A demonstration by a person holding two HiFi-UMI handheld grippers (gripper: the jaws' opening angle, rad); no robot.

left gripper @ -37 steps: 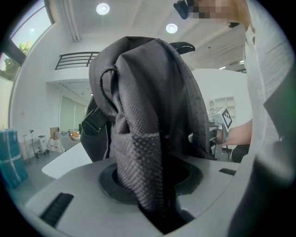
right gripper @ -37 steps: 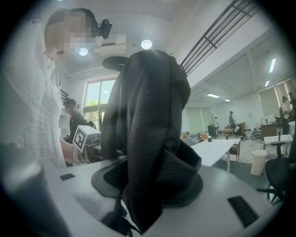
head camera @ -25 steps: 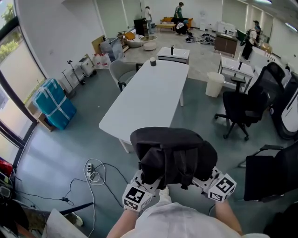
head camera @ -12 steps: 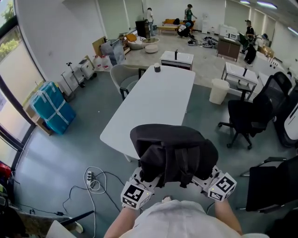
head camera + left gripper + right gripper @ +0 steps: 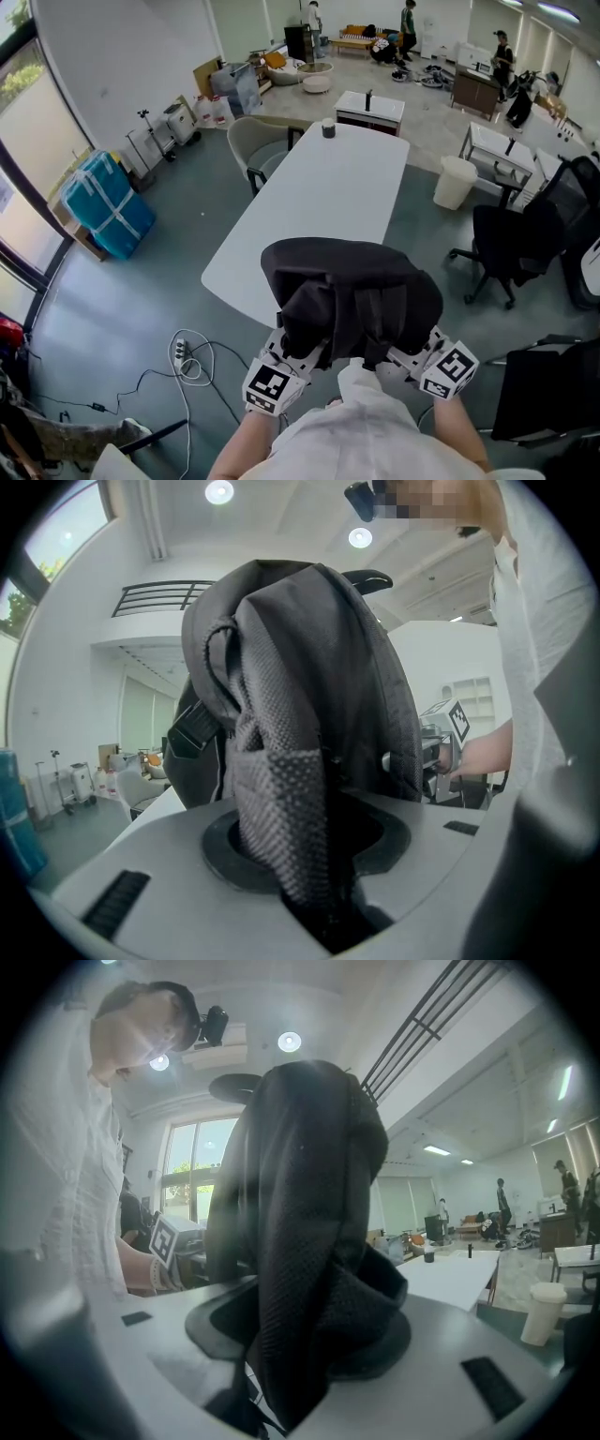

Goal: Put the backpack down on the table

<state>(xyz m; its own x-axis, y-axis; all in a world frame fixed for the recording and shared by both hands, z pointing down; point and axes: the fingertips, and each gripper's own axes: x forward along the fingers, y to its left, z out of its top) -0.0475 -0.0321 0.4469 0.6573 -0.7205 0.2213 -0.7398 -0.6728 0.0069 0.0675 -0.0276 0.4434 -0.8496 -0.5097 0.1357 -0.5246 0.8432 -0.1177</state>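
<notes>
Grey-green floor, long white worktop, black office chair at right, tall window at left, white wall, round ceiling lights

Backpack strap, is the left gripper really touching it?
Touching. The left gripper view shows the left gripper with its jaws pinched on the grey mesh strap of the backpack. The strap runs down between them with no gap.

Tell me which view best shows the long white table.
Head view: the table lies nearly whole beyond the backpack. The left gripper view catches only a sliver beside the backpack; the right gripper view shows its far stretch at a low angle.
</notes>
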